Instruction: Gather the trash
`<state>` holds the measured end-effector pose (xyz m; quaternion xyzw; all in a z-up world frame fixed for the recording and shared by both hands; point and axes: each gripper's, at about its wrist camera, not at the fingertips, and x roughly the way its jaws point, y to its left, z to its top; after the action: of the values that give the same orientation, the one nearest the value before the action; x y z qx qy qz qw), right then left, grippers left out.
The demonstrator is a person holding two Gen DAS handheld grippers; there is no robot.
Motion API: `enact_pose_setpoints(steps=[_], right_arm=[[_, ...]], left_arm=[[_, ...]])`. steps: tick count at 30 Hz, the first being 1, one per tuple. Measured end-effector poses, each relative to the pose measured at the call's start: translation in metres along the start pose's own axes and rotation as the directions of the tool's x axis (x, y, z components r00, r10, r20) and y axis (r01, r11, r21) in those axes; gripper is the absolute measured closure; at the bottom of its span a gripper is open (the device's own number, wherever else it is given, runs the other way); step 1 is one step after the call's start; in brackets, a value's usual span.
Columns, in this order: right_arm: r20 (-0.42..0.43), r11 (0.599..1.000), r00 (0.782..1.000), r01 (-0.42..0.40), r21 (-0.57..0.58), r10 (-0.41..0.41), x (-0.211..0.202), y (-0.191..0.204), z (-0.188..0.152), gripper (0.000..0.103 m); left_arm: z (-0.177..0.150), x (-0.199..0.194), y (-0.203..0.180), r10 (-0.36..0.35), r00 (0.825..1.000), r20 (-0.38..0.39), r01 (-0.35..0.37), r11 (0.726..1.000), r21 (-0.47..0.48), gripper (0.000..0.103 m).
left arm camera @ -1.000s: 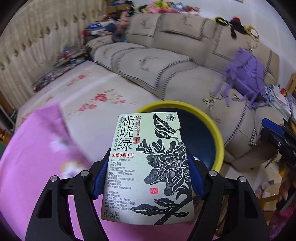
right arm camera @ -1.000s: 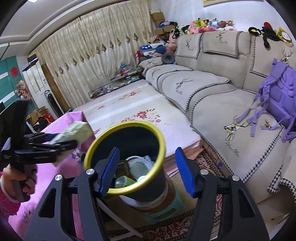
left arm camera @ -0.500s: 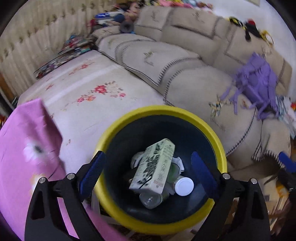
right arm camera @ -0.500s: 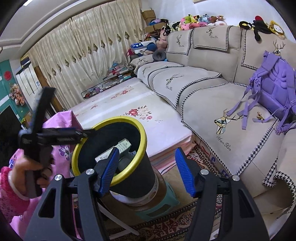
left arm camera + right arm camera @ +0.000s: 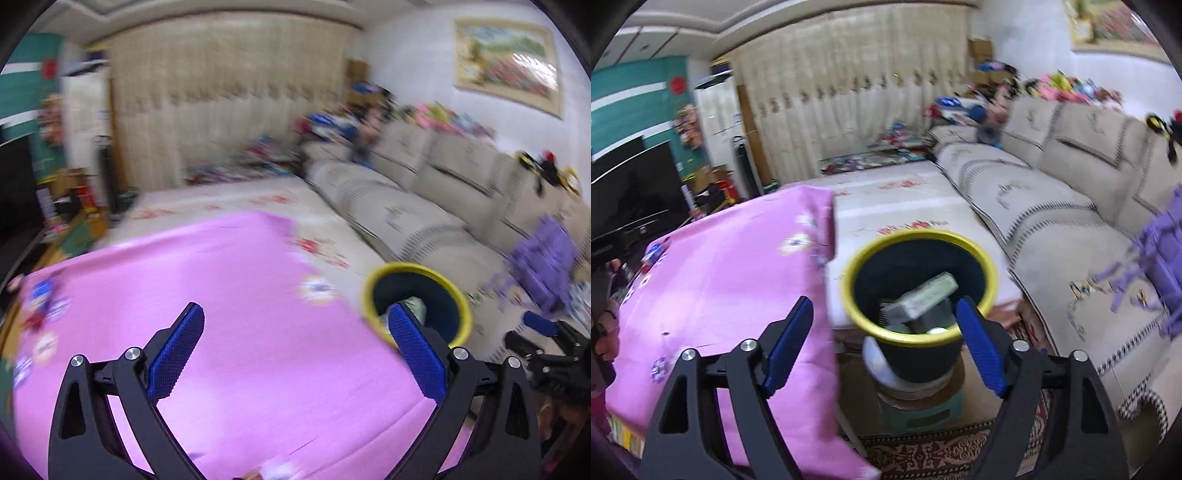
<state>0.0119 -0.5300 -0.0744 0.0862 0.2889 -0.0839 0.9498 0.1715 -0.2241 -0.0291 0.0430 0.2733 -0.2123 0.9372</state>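
A dark bin with a yellow rim [image 5: 918, 236] stands on a stool beside the pink-clothed table [image 5: 731, 280]. Inside it a pale green drink carton [image 5: 925, 295] lies tilted on other trash. My right gripper [image 5: 884, 332] hangs over the bin's near side, its jaws opening with nothing pressed between the blue pads. My left gripper [image 5: 295, 339] is over the pink cloth [image 5: 229, 295], its jaws opening wide and empty. In that blurred view the bin [image 5: 417, 273] sits to the right, behind the right fingertip, and the other gripper [image 5: 543, 347] shows at the far right.
A beige sofa [image 5: 1052, 195] runs along the right with a purple backpack [image 5: 1167, 251] on it. A floral-covered low table [image 5: 905, 199] lies behind the bin. A patterned rug [image 5: 931, 450] covers the floor. A person's hand [image 5: 607, 332] shows at the left edge.
My left gripper let the carton drop into the bin, then swung left over the pink cloth with jaws wide. My right gripper's jaws widened and it moved closer above the bin.
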Motion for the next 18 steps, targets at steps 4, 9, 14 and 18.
enact_pose_setpoints(steps=[4,9,14,18], right_arm=[[0.039,0.998,0.999,-0.018,-0.057,0.020,-0.018,0.033,0.003,0.021],[0.068,0.994,0.997,-0.039,-0.104,0.047,-0.036,0.059,0.005,0.017],[0.084,0.992,0.995,-0.036,-0.121,0.046,-0.050,0.072,0.003,0.016],[0.100,0.993,0.995,-0.016,-0.118,0.028,-0.058,0.073,0.003,0.015]], left_arm=[[-0.021,-0.059,0.054,0.112,0.993,0.021,-0.110,0.990,-0.088,0.005],[-0.056,-0.119,0.092,0.243,0.969,0.037,-0.236,0.963,-0.133,0.005],[-0.085,-0.156,0.112,0.293,0.956,0.030,-0.285,0.945,-0.161,0.005],[-0.102,-0.169,0.114,0.320,0.947,0.030,-0.310,0.934,-0.178,0.005]])
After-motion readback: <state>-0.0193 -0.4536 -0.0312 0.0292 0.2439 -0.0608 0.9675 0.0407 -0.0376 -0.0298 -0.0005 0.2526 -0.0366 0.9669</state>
